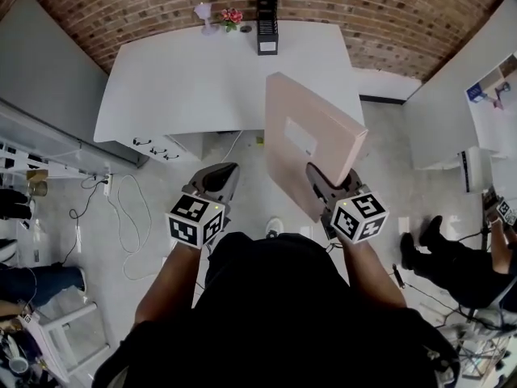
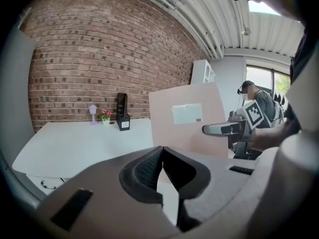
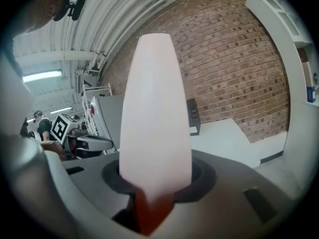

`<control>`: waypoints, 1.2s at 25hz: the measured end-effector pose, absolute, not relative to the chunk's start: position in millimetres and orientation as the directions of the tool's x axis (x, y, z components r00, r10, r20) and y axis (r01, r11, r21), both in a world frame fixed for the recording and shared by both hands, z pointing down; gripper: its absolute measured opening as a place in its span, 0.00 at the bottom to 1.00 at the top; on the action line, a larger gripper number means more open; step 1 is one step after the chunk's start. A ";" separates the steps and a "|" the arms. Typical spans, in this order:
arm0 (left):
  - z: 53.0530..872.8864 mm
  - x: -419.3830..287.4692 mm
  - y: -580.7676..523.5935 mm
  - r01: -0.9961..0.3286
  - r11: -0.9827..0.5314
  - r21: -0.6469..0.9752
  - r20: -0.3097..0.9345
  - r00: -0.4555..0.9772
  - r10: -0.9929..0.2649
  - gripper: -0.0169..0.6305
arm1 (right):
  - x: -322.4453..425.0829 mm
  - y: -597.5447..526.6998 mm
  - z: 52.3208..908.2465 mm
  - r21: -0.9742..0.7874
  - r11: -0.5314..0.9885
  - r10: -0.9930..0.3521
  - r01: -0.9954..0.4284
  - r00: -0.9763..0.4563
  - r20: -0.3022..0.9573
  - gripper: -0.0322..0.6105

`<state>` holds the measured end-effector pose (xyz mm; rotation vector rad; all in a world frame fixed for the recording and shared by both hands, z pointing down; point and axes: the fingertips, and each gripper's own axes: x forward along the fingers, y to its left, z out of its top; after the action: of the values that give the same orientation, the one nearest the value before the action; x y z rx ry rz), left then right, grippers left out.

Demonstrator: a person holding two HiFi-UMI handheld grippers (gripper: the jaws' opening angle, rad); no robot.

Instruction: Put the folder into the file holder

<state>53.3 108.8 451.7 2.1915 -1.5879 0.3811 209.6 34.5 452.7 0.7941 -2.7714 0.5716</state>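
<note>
One folder (image 1: 311,140), a thick pale pink one with a white label on its face, is the whole load here, and it is not in the file holder (image 1: 267,14) yet. It hangs in the air well short of the holder, on the person's side of it, tilted with one corner pointing down. The right gripper (image 1: 315,176) has that lower edge clamped between its jaws; its own view shows the folder's spine rising straight out from between the pads.

The left gripper (image 1: 222,176) is level with the right one, equally far from the file holder and off to the left of the folder. Its jaws meet at the tips with nothing between them, and it touches nothing.

The file holder is a dark upright rack at the far edge of the white table (image 1: 186,79), with a small pot of flowers (image 1: 232,16) just to its left. No folder can be made out in the holder, though its slots are too small to read clearly.

By my reading, the pick-up is done and the carry is under way. What remains is most of the job: crossing the table to the file holder, standing the folder upright over a slot, sliding it in and letting go.
</note>
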 end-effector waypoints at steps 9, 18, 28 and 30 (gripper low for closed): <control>475.8 41.7 103.5 -0.952 -0.218 0.217 0.500 0.300 -0.813 0.03 | 202.6 18.7 468.6 -0.328 0.782 -0.439 -0.530 -0.842 0.314 0.31; 477.4 19.8 71.4 -0.945 -0.256 0.204 0.480 0.324 -0.815 0.03 | 178.0 -4.6 473.5 -0.323 0.771 -0.456 -0.548 -0.830 0.320 0.31; 472.0 -25.2 -22.1 -0.921 -0.339 0.189 0.456 0.388 -0.801 0.03 | 130.5 -76.1 471.0 -0.313 0.734 -0.501 -0.603 -0.792 0.350 0.31; 469.4 -41.7 -44.5 -0.918 -0.350 0.185 0.447 0.396 -0.802 0.03 | 116.5 -95.0 465.9 -0.306 0.731 -0.512 -0.610 -0.786 0.346 0.31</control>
<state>-41.7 -44.5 469.4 2.2554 -1.4799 0.3913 116.5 -95.0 465.9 0.8882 -2.6958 0.6001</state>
